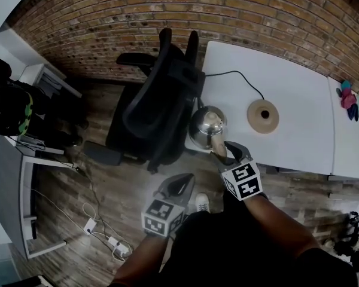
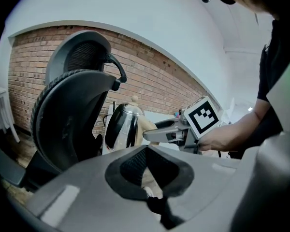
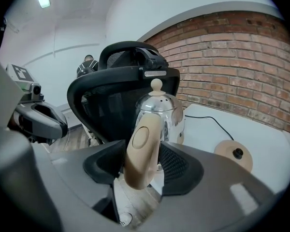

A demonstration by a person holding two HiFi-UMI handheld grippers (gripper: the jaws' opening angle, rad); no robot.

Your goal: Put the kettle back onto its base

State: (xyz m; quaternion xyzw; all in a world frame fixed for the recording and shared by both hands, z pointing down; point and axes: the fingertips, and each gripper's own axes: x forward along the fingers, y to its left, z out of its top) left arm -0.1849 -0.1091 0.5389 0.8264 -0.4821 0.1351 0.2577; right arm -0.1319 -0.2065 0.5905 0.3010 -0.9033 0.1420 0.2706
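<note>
The shiny steel kettle [image 1: 207,127] stands upright at the near left corner of the white table [image 1: 287,82], its beige handle [image 3: 142,149] turned toward me. My right gripper [image 1: 224,148] is open, with that handle between its jaws; the pads sit close beside it without visibly squeezing. The round beige base [image 1: 262,116] lies empty on the table to the kettle's right, its black cord [image 1: 239,76] running back. My left gripper [image 1: 178,181] hangs shut and empty over the floor, lower left of the kettle. The left gripper view shows the kettle [image 2: 123,124] and the right gripper [image 2: 159,132].
A black office chair [image 1: 155,106] stands hard against the table's left side, right beside the kettle. A power strip with cables [image 1: 116,244] lies on the wooden floor. A grey desk [image 1: 12,178] is at the far left. Small colourful items [image 1: 349,97] sit at the table's right.
</note>
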